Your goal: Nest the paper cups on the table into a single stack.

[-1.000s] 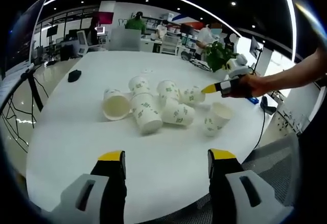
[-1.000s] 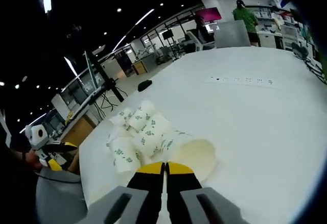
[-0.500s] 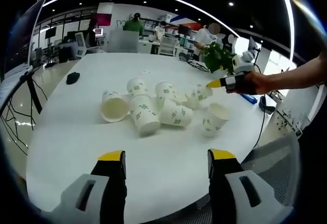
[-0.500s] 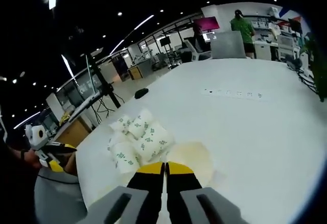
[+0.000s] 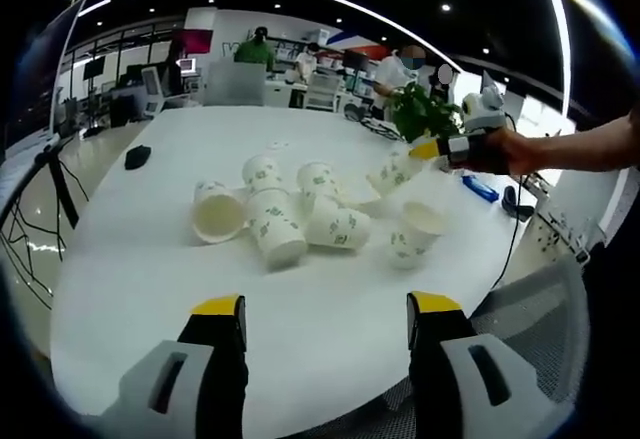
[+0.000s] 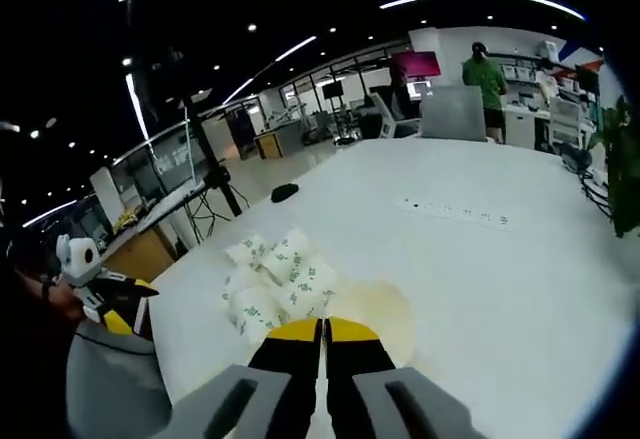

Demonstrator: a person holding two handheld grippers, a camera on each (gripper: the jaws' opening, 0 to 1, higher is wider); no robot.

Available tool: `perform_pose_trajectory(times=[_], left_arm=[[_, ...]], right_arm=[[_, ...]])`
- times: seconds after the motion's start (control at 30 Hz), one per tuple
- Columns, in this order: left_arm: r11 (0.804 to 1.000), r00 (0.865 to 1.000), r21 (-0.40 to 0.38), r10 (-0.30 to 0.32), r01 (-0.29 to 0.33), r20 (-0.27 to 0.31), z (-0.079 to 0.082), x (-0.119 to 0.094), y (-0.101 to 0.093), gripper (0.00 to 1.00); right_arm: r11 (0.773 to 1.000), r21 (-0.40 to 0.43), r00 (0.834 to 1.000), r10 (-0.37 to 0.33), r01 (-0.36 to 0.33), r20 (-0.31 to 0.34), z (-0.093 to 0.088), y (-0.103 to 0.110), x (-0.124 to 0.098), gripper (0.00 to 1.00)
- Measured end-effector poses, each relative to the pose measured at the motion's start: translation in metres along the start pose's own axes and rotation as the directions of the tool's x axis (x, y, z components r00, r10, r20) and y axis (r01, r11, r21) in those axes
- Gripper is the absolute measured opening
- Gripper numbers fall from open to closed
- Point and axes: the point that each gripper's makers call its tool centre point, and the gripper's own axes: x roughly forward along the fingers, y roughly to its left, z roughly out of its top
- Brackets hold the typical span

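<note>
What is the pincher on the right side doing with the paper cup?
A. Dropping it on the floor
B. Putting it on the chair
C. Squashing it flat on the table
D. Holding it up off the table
D: in the left gripper view the right gripper is shut on a paper cup, which hangs tilted in the air above the other cups lying on the white table.

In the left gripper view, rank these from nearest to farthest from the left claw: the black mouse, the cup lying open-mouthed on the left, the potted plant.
1. Open-mouthed cup, left end of the cup pile.
2. Black mouse, farther back on the left.
3. Potted plant, far right edge.
</note>
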Motion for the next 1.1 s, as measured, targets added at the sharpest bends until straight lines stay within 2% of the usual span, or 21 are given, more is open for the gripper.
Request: perform_pose_trajectory(times=[0.07,0.17,0.47,0.53,0.83,1.1], left_arm=[[1.0,1.0,-0.002,-0.004,0.004,0.003,0.001,0.0,-0.001,0.64],[1.0,1.0,-0.003,-0.01,0.01,0.007,0.002,-0.001,-0.003,0.64],[1.0,0.999,0.0,-0.025,0.025,0.021,0.004,-0.003,-0.007,0.64],[1.0,0.999,-0.002,-0.028,0.028,0.026,0.005,-0.003,-0.007,0.64],[0.999,0.999,0.001,-0.04,0.04,0.034,0.006,-0.003,-0.009,0.63],[0.999,0.998,-0.002,-0.05,0.05,0.035,0.005,-0.003,-0.01,0.63]], right_arm=[[1.0,-0.013,1.0,0.001,-0.001,0.004,0.002,-0.003,0.0,0.0],[0.999,-0.035,1.0,0.004,-0.004,0.009,0.007,0.011,-0.007,0.0],[0.995,-0.101,1.0,0.023,-0.021,0.02,0.021,0.02,-0.021,0.0],[0.993,-0.117,0.999,0.028,-0.026,0.017,0.022,0.028,-0.025,0.0],[0.986,-0.156,0.999,0.052,-0.053,-0.009,0.013,0.061,-0.037,0.0],[0.983,-0.169,0.996,0.069,-0.076,-0.049,-0.003,0.078,-0.045,0.0]])
